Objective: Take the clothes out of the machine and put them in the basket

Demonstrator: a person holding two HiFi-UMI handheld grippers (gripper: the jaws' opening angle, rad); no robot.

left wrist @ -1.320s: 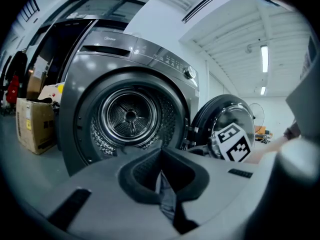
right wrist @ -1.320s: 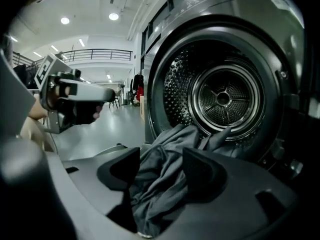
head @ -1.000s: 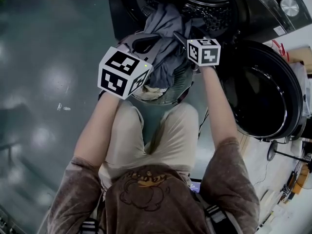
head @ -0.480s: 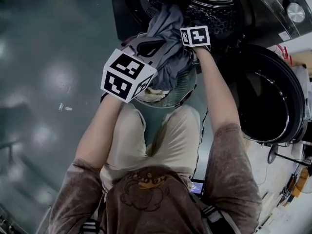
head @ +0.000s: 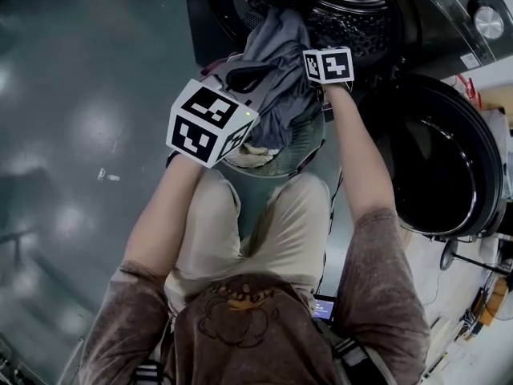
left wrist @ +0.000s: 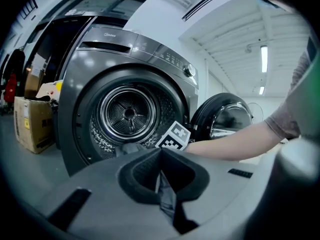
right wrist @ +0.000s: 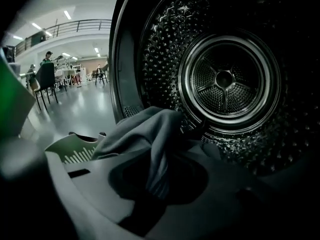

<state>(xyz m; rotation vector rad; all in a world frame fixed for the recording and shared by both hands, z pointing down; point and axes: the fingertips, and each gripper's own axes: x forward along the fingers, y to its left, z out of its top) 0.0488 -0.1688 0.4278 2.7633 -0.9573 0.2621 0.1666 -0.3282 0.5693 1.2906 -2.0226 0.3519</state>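
1. Left gripper view: the left gripper [left wrist: 161,159] is closed, and a fold of grey cloth [left wrist: 164,196] is pinched between its jaws. The machine [left wrist: 129,115] is faced straight on. Its door [left wrist: 227,121] is swung open to the right. A box [left wrist: 30,124] is seen on the floor at the left.
2. Right gripper view: the right gripper [right wrist: 155,181] is aimed into the drum mouth. Its jaws have just been closing and the cloth is bunched between them, so it is gripped. A ridge of cloth rises from the jaws toward the drum lip. No other clothes are seen in the drum from here. The green rim of the basket [right wrist: 75,151] is seen just beside the gripper, lower left.
3. Head view: the cloth is draped from the machine's mouth down over the basket, with one gripper at each side of it. The basket is on the floor between the person's knees and the machine. Something pale already lies in it.
4. Step in hand, as judged: the cloth is held at two places and is partly out of the drum, not yet in the basket.
5. Next move, as judged: both grippers would need to be drawn back from the drum and lowered over the basket. Only then should the jaws be opened. The trailing end may catch on the drum lip, so it should be lifted clear first.
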